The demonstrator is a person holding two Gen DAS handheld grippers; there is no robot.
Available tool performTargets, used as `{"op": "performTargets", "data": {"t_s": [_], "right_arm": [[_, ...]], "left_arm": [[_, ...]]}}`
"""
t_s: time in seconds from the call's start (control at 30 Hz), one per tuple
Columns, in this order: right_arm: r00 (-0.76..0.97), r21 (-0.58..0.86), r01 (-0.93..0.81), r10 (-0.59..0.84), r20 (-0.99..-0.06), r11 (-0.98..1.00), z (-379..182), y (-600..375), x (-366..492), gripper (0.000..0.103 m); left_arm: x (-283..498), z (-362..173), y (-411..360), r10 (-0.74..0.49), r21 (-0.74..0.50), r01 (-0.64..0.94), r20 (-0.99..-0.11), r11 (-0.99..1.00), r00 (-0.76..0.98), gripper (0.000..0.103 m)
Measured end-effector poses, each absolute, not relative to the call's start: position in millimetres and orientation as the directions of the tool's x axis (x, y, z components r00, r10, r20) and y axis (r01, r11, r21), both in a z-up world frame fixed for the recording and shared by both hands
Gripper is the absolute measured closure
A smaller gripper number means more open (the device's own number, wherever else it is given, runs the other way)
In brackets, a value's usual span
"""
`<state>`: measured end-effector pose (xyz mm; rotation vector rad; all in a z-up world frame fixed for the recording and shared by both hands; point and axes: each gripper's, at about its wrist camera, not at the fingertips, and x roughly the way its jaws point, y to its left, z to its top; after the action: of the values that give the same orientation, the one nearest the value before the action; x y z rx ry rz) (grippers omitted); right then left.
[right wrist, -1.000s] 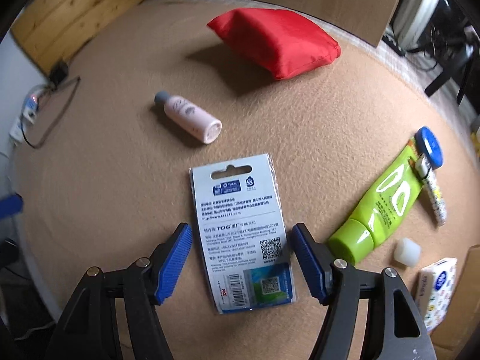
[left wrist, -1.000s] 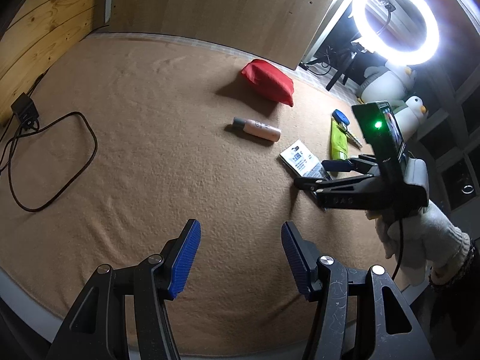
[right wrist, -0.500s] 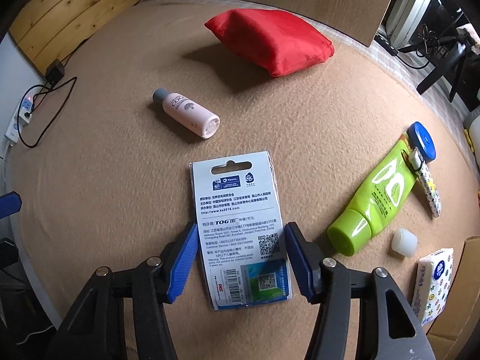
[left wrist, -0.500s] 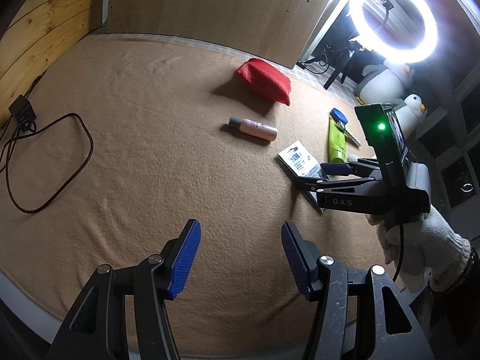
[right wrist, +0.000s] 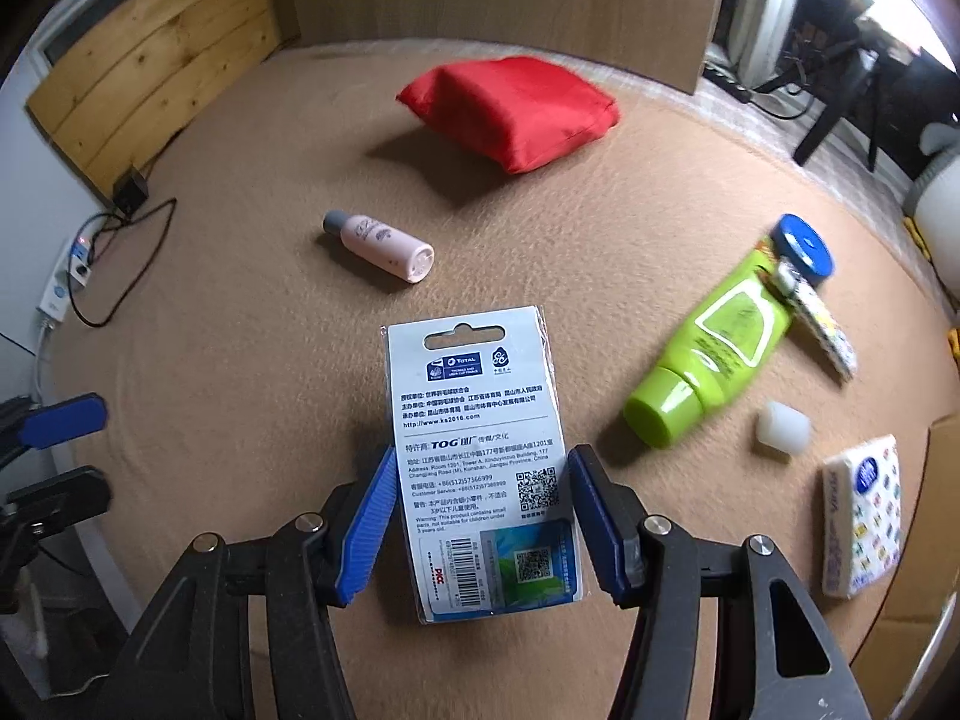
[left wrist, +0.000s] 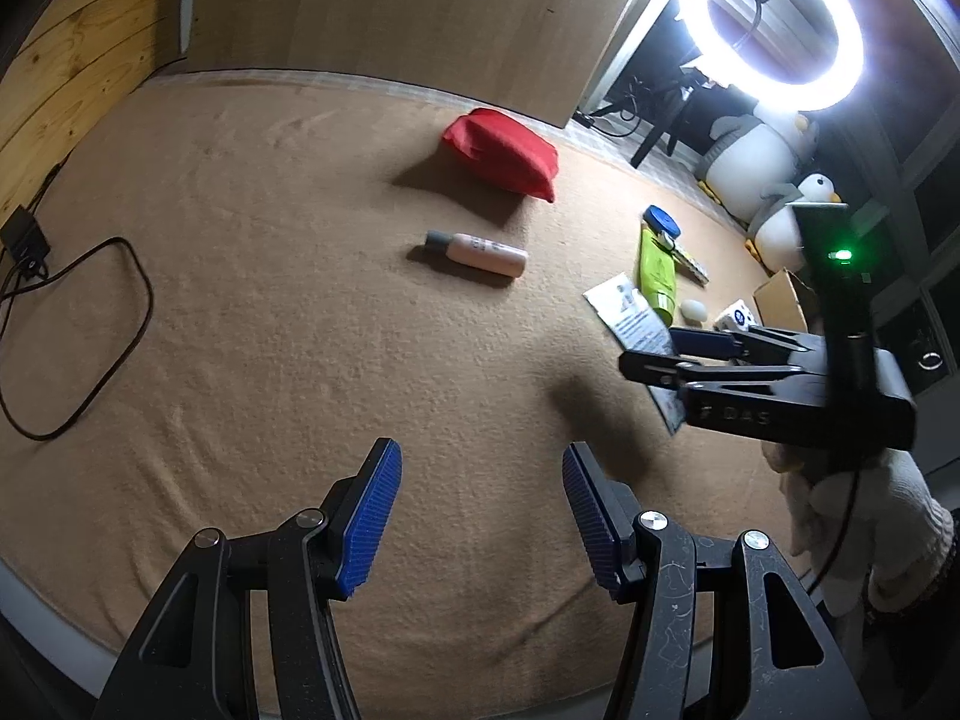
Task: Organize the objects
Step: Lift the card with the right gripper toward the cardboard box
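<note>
A white printed card package (right wrist: 480, 450) lies flat on the tan blanket between the blue pads of my right gripper (right wrist: 483, 519), whose jaws have narrowed to its two side edges. The card (left wrist: 630, 318) also shows in the left wrist view, under the right gripper (left wrist: 678, 354). My left gripper (left wrist: 480, 516) is open and empty above bare blanket. A pink bottle (right wrist: 378, 246), a red pouch (right wrist: 510, 108) and a green tube (right wrist: 714, 354) lie farther off.
A blue-capped tin (right wrist: 804, 246), a patterned pen (right wrist: 822, 324), a small white cap (right wrist: 783, 427) and a tissue pack (right wrist: 861, 513) lie at right beside a cardboard box (left wrist: 780, 300). A black cable (left wrist: 78, 330) lies at left. A ring light (left wrist: 774, 24) glares.
My right gripper has moved forward over the card and its jaws have closed in from wide apart to the card's edges. The left gripper has stayed open and almost still.
</note>
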<state>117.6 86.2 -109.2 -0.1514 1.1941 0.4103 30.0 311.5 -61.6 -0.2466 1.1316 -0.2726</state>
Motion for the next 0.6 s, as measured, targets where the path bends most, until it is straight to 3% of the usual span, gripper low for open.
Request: {"op": "performTargets", "data": {"t_s": [0.27, 0.6], "right_arm": [[0.394, 0.116, -0.304, 0.235, -0.888, 0.946, -72.6, 31.5, 103.4, 0.049], [0.499, 0.077, -0.088, 0.111, -0.86, 0.993, -41.4, -79.9, 79.5, 0.049]], "left_arm": [[39.0, -61.8, 286.7, -0.356, -0.331, 0.132, -0.851, 0.934, 0.386, 0.043], [49.3, -63.9, 242.1, -0.388, -0.334, 0.205, -0.85, 0.92, 0.357, 0.043]]}}
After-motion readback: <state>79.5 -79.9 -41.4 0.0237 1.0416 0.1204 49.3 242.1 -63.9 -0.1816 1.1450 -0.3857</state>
